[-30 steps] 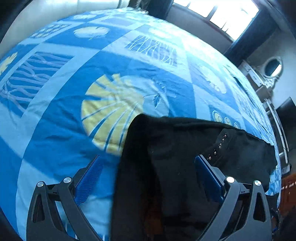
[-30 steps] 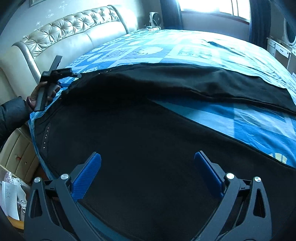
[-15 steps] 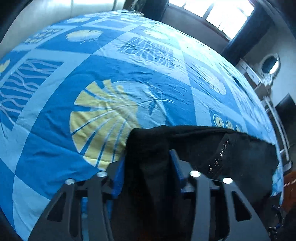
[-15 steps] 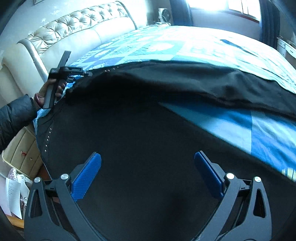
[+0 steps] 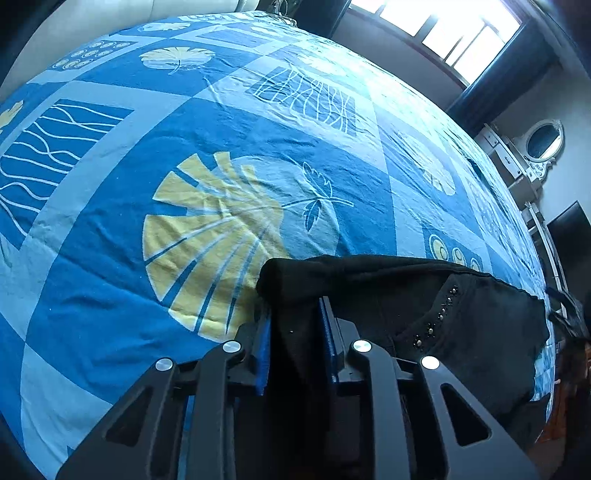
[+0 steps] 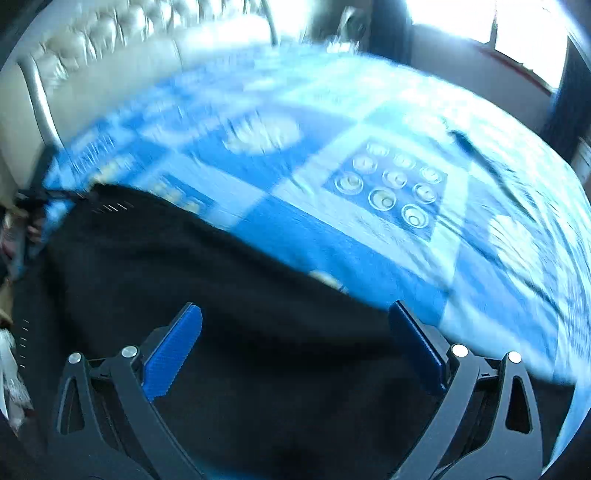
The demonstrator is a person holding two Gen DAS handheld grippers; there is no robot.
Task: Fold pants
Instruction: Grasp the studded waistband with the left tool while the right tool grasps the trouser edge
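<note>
On the bed (image 5: 110, 295), your left gripper (image 5: 295, 325) has gone from wide open a second ago to clenched on the pants (image 5: 461, 332); both blue pads now press a fold of black cloth at the corner nearest the yellow leaf print (image 5: 207, 236); the pinched edge bunches up just ahead of the fingertips, and a row of studs (image 5: 436, 317) runs across the cloth to the right of the grip; the gripper points low across the sheet toward the window (image 5: 443, 29).

In the right wrist view the picture is now smeared by motion, where it was sharp half a second ago; the strip of sheet that split the two black legs earlier is gone from sight, and the pants (image 6: 221, 332) show as one dark mass along the near edge; your right gripper (image 6: 295, 332) stays released, its pads (image 6: 173, 347) spread wide above the cloth and touching nothing I can make out; it tilts toward the headboard (image 6: 110, 55); your left hand at the far left edge is too blurred to read.
</note>
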